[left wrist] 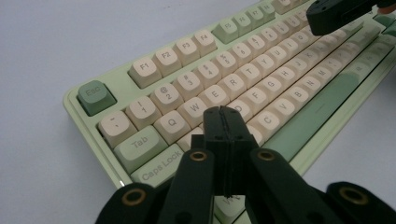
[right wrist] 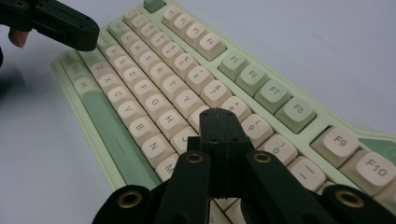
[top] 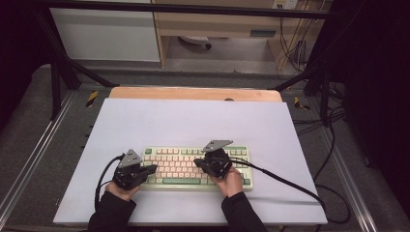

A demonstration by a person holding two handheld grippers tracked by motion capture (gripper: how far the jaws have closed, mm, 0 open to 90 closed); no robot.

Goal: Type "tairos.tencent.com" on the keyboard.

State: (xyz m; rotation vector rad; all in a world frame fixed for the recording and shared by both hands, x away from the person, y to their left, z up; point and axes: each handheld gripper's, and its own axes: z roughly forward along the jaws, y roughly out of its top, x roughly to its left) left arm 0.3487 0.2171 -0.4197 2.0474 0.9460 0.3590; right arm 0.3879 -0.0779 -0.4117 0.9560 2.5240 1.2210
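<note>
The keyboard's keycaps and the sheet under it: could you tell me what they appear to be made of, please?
The keycaps look like moulded plastic with a matte finish: smooth rounded tops, printed legends, soft highlights only. The white sheet under the keyboard looks like matte paper or thin board, flat and glare-free; which one I can't tell.
</note>
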